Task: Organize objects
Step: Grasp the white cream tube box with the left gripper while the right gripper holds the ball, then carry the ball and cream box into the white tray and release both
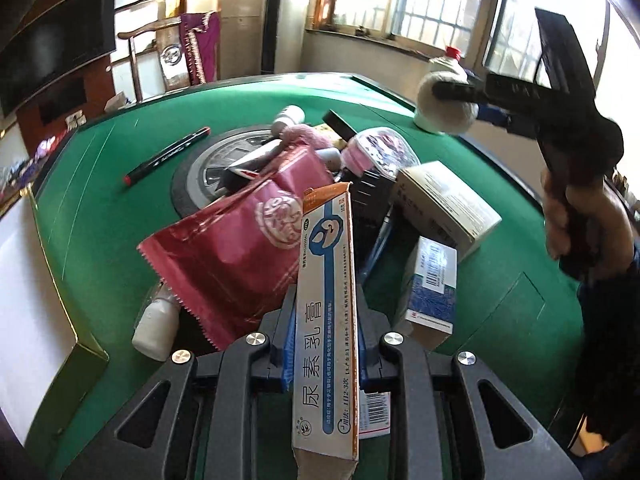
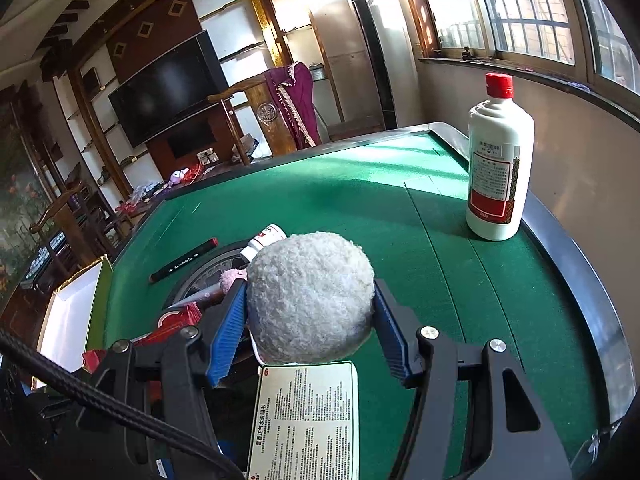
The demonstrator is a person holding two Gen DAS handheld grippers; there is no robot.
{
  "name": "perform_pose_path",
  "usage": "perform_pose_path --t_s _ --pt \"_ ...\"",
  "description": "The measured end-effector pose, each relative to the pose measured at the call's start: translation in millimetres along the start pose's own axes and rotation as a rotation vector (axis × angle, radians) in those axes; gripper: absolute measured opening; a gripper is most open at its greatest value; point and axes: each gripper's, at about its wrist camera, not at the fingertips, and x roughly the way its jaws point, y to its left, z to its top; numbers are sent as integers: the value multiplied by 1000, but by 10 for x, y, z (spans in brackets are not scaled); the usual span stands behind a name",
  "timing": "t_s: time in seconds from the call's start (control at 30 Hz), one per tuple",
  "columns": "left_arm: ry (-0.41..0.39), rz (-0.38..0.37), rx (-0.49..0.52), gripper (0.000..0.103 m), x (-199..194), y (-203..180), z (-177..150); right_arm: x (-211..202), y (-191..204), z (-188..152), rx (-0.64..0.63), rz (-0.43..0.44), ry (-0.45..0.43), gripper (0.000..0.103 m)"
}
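Green felt counter carries your pile. Your left tongs are clamped on the ointment box above it; your right tongs squeeze the fluffy ball — carry it beside the white bottle next, I'd judge.

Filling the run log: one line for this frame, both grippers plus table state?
left gripper: shut on ointment box | right gripper: shut on fluffy white ball | pile: unsorted on green table | white bottle: upright, apart

Open green bench toward the far side; blocked at right edge by white bottle, at centre by piled packets.
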Motion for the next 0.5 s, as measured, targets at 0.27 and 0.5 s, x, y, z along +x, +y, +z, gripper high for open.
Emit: perform_pose_path --t_s 0.27,0.5 --pt "-139 20 -107 20 -205 287 -18 9 314 -128 -60 88 16 59" --pt "-258 120 -136 20 -367 458 -1 11 567 -277 -104 123 33 59"
